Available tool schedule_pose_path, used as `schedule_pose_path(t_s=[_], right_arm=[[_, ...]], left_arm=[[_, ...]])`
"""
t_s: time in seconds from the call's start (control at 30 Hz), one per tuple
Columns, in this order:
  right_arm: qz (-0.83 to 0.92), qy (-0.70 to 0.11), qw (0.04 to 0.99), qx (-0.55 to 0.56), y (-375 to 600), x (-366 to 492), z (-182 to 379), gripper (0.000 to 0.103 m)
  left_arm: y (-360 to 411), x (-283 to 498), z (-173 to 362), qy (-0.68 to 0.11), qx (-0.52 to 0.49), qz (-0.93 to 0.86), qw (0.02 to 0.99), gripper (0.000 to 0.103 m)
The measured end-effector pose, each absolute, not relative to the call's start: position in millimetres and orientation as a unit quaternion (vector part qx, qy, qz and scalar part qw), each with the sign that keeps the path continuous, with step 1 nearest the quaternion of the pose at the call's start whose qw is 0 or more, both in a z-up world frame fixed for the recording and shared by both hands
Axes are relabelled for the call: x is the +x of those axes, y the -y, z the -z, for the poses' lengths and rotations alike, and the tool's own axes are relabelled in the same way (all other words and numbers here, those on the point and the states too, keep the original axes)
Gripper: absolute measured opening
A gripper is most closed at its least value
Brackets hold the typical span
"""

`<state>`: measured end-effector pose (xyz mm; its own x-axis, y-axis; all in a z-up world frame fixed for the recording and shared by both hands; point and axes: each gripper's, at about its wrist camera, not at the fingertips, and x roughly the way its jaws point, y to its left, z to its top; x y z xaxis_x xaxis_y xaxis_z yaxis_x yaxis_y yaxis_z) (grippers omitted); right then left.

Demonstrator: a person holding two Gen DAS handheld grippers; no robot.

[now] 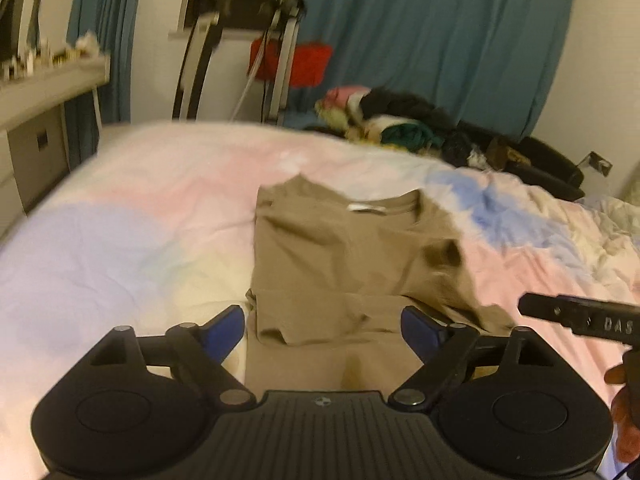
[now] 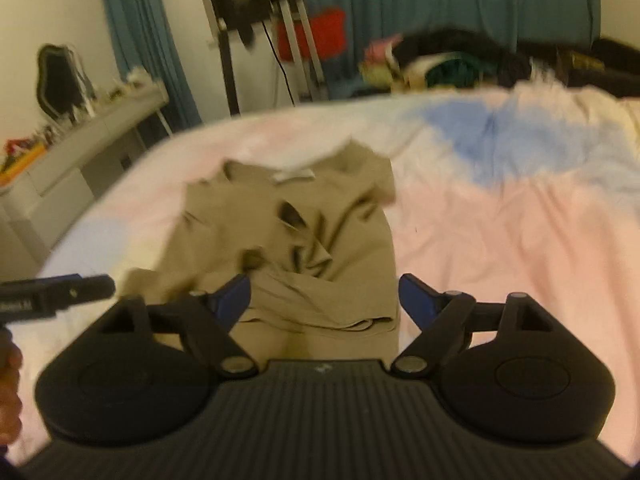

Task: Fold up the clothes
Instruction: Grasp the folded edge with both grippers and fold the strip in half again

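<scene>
A tan T-shirt lies on the pastel bedspread, its sides folded in, collar and white label at the far end. My left gripper is open and empty above the shirt's near hem. My right gripper is open and empty over the shirt, near its near right edge. The right gripper's body shows at the right edge of the left wrist view. The left gripper's body shows at the left edge of the right wrist view. Both views are blurred.
A pile of mixed clothes lies at the far side of the bed before blue curtains. A white desk with small items stands at the left. A stand with a red item is behind the bed.
</scene>
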<state>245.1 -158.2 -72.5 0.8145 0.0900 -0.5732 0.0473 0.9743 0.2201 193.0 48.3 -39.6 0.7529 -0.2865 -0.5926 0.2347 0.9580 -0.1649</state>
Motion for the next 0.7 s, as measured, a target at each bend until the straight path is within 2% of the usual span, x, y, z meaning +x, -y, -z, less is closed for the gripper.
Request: schedule_pose_path(t_s=[0.13,0.27,0.43,0.63,0.7], right_arm=[[-0.015,-0.274,0.953,0.129,145.5,196.3,43.8,0.083],[-0.016,-0.261,0.951,0.165,140.4,145.8,29.9,0.083],[-0.025,-0.275,0.928,0.248,143.9,111.7,41.0,0.083],[-0.055,-0.347,0.829,0.435,159.7,126.2,103.8,0.084],[-0.054,-0.360,0.802,0.473,158.8,135.1,123.7,0.084]], left_arm=[[-54.2,122.7,14.1,-0.285,-0.036,0.134,0.948,0.099],[-63.4,58.5,4.4,-0.278,-0.046,0.134,0.950,0.100],[-76.8,38.9,26.5,-0.346,-0.130,0.153,0.916,0.100],[-91.2,86.3,89.2,-0.461,-0.289,0.163,0.823,0.091],[-94.3,101.2,112.4,-0.480,-0.334,0.157,0.795,0.082]])
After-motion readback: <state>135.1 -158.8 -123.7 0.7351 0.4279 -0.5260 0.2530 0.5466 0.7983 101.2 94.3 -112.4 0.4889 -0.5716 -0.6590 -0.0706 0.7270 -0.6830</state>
